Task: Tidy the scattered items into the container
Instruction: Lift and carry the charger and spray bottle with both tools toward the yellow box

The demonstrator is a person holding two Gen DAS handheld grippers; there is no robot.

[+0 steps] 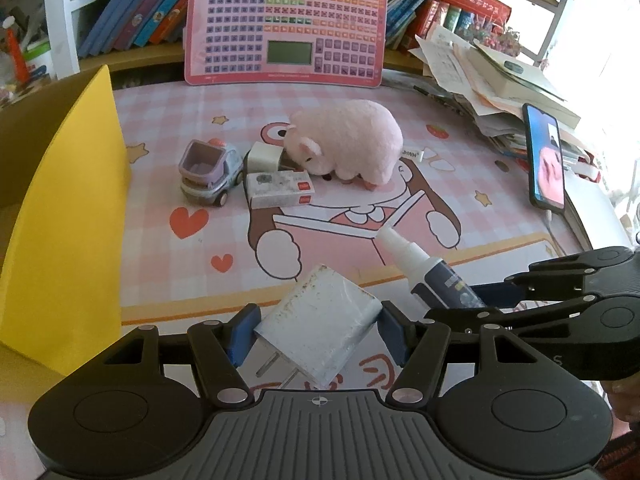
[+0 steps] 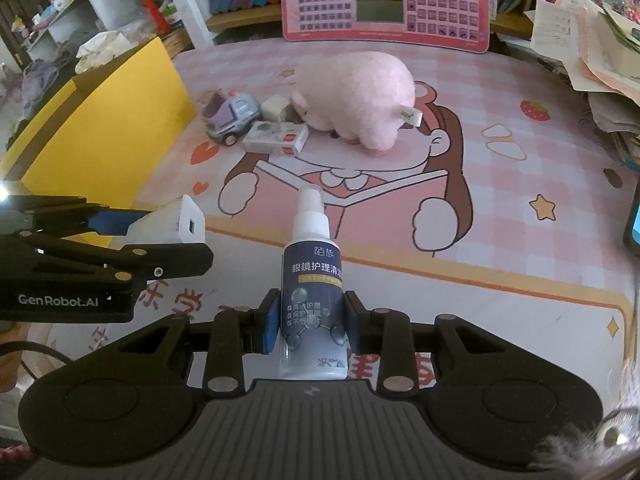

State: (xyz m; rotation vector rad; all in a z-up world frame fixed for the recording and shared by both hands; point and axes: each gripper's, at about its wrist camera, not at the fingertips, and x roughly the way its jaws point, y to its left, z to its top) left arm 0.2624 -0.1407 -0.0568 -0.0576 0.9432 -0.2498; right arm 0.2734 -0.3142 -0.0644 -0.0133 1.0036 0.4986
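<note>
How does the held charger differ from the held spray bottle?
The charger is a white, boxy block with metal prongs; the spray bottle is a dark-labelled cylinder with a clear cap. The charger sits tilted in the left hand-held gripper; the bottle lies straight along the right hand-held gripper. Both are gripped.

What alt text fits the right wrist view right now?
The right gripper grips a spray bottle above a pink cartoon mat. Beyond lie a pink plush pig, toy truck and small box, beside a yellow container.
</note>
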